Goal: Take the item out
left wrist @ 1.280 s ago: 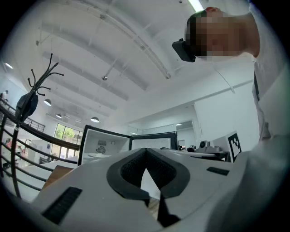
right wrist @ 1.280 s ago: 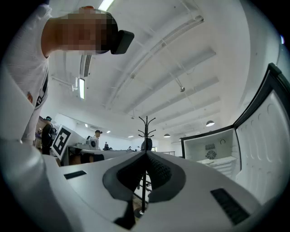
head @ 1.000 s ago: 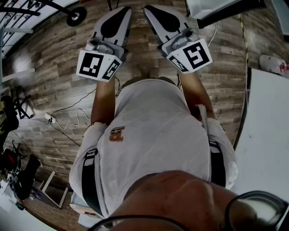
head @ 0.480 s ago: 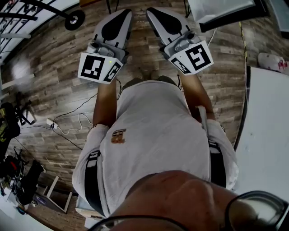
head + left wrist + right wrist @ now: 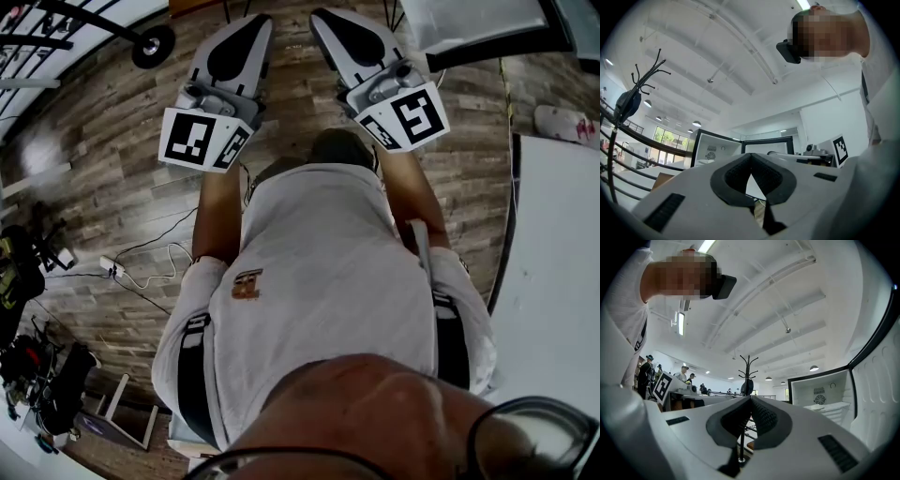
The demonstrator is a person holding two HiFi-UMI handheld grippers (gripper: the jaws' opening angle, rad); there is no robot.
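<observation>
My left gripper and right gripper are held side by side in front of the person's chest, pointing away over the wooden floor. In the left gripper view the black pads meet at the tip of the left gripper, with nothing between them. The right gripper is shut the same way and holds nothing. An open white cabinet with a dark frame stands ahead to the right. Its pale inside with a shelf shows in the right gripper view and the left gripper view. No item inside it can be made out.
A white table runs along the right. A black coat stand rises ahead, and its wheeled base is at upper left. Cables lie on the floor to the left. Several people stand far off.
The right gripper has drifted a little to the right. A dark shoe now shows below it. The left gripper has hardly moved.
</observation>
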